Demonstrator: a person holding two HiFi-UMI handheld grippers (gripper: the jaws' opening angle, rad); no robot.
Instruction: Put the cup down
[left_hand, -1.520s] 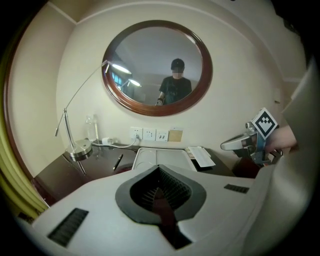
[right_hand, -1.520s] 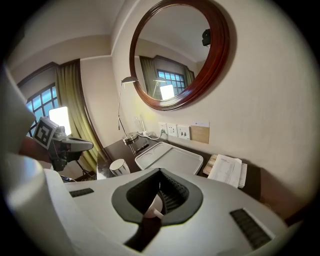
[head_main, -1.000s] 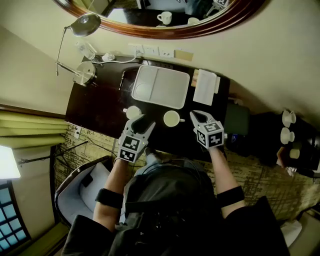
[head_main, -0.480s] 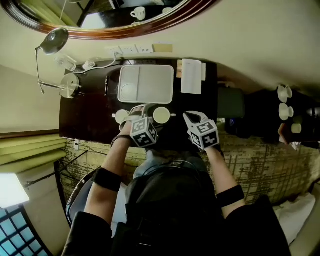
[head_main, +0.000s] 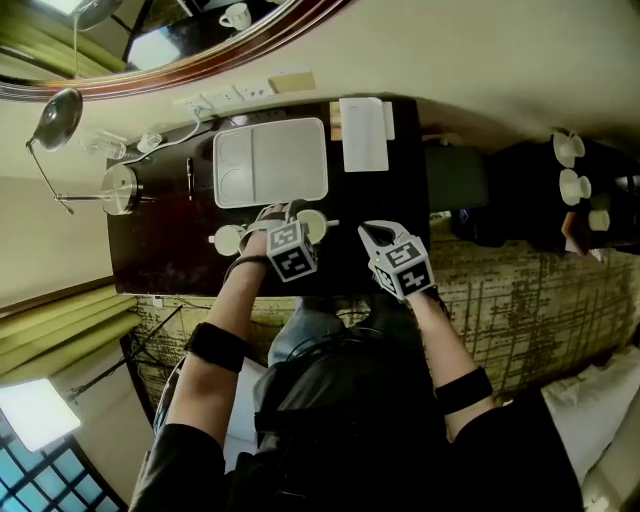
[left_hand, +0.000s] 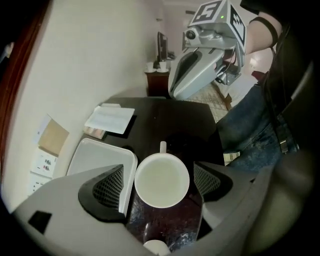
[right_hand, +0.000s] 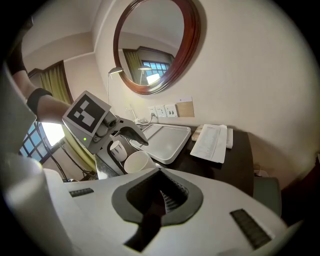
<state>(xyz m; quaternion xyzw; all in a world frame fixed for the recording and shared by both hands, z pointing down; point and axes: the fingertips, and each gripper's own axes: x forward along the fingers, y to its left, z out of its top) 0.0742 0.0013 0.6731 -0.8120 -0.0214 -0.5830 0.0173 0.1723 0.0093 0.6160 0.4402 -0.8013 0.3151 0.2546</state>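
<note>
Standing upright on the dark counter (left_hand: 165, 120), the white cup (left_hand: 161, 180) sits just off the tray's (left_hand: 95, 155) corner, toward the edge nearest the person. The left tool (left_hand: 159, 186) straddles it; its jaws have just been opening and stand wide, pads (left_hand: 111, 187) clear of the rim. The right tool (right_hand: 165, 200), jaws together and empty, hovers beside.

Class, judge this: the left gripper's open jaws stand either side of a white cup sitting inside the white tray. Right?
No. The left gripper view shows the cup on the dark table beside the tray, not inside it. The rest holds: the jaws of the left gripper, which have just been opening, stand apart either side of the cup.
</note>
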